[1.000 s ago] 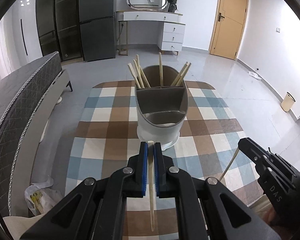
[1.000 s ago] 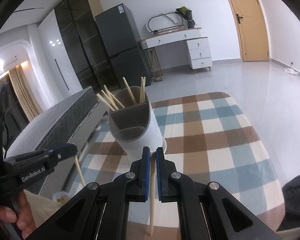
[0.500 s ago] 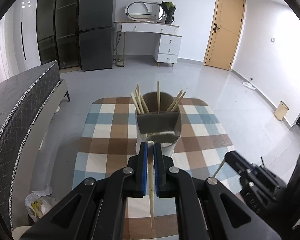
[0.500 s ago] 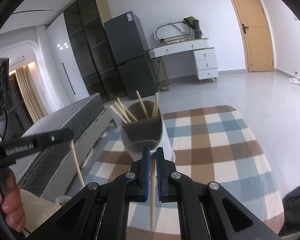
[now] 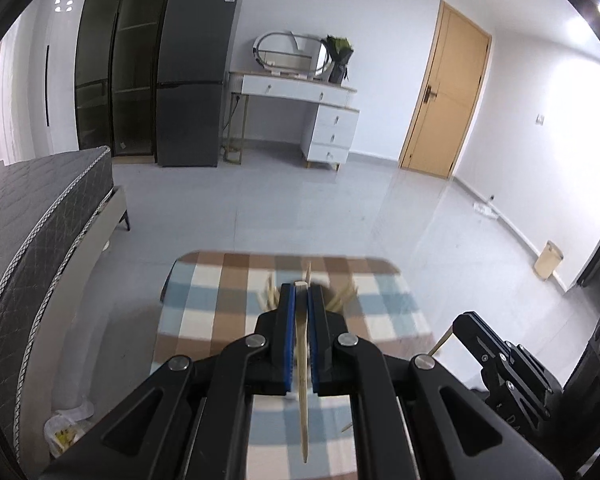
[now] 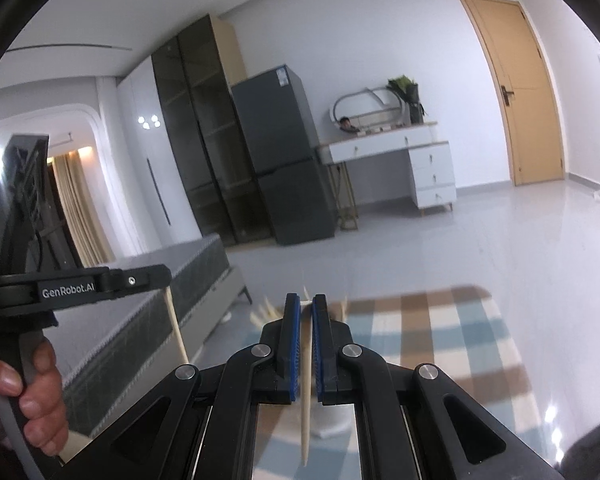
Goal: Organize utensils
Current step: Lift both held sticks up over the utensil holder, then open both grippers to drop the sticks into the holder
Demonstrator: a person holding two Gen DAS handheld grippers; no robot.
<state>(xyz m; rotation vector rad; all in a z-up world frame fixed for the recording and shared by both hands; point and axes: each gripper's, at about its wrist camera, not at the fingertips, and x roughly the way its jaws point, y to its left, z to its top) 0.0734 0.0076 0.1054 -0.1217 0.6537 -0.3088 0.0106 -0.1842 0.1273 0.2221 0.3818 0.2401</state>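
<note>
My left gripper [image 5: 300,292] is shut on a wooden chopstick [image 5: 302,396] that hangs point-down between its blue pads. My right gripper [image 6: 306,304] is shut on another wooden chopstick [image 6: 306,400], also point-down. The utensil holder is almost wholly hidden behind each gripper; only tips of the chopsticks standing in it [image 5: 342,294] [image 6: 266,314] peek out beside the fingers. The right gripper also shows in the left wrist view [image 5: 500,360], and the left gripper shows in the right wrist view [image 6: 100,282] at the left.
The checked tablecloth [image 5: 204,312] covers the table below. A grey bed [image 5: 32,216] stands at the left. A fridge [image 5: 196,92], a white dresser [image 5: 312,120] and a door [image 5: 444,96] are at the far wall. A hand [image 6: 28,392] holds the left gripper's handle.
Both grippers have risen and pulled back from the holder, each with its chopstick. The holder has dropped out of sight behind the fingers and the room fills more of both views.
</note>
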